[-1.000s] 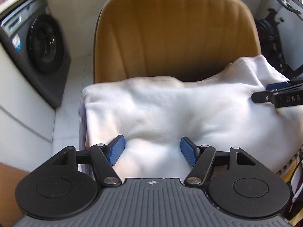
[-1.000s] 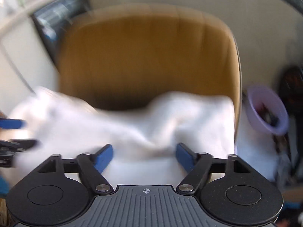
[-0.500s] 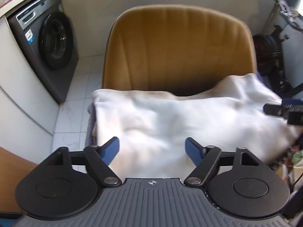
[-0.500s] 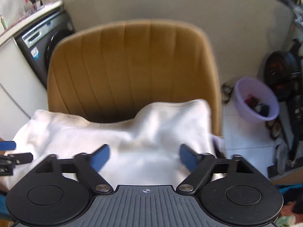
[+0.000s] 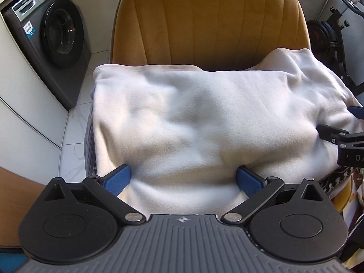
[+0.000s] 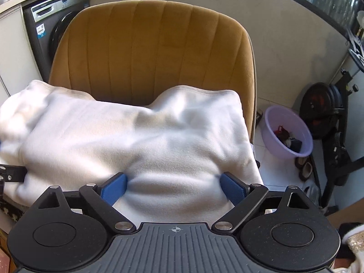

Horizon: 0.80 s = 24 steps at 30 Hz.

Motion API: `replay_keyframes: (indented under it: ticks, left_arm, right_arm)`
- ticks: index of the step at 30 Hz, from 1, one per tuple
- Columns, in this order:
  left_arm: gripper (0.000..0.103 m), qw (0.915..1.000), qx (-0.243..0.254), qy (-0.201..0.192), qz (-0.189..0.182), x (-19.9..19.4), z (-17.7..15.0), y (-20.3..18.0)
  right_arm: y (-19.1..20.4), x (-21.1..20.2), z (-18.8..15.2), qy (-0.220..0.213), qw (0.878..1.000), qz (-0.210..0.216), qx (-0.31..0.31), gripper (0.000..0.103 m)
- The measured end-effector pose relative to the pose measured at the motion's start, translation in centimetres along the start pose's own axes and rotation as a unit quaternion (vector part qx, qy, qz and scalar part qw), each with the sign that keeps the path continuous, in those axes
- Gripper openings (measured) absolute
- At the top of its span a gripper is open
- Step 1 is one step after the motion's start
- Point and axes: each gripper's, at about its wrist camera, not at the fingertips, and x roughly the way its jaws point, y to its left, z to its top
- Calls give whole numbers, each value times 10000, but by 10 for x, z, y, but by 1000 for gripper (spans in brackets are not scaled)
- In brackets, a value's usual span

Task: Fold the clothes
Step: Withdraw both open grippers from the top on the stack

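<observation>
Left gripper (image 5: 183,179): jaws wide apart, pressed into near edge of white cloth (image 5: 204,113), nothing pinched. Right gripper (image 6: 174,187): likewise spread wide, cloth bulging between pads, not clamped. Cloth lies bunched across chair (image 6: 157,52) seat, sides overhanging. Risk judged: only top layer caught on closing, fold skewed; overhang dragged off toward basin (image 6: 285,132).

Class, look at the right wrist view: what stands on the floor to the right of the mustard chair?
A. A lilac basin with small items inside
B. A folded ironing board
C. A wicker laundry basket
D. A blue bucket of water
A: a lilac basin with dark and red items inside stands on the tiled floor right of the mustard chair.
</observation>
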Motion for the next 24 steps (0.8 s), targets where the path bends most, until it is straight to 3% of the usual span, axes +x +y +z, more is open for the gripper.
replay_keyframes:
  ticks: [1, 6, 14, 24]
  left_arm:
    - [103, 10000, 9, -41, 8, -3, 0, 0]
    - [102, 9997, -129, -218, 14, -21, 1, 2]
    - [102, 9984, -140, -536, 97, -75, 0, -7]
    - [102, 9965, -370, -613, 420, -133, -60, -40]
  right_arm:
    - [0, -1, 1, 47, 10000, -18, 17, 102]
    - [-3, -16, 8, 334, 9991, -93, 227, 102]
    - [-5, -82, -2, 397, 9949, -270, 882, 102]
    - [-18, -164, -45, 85, 9921, 57, 1251, 102]
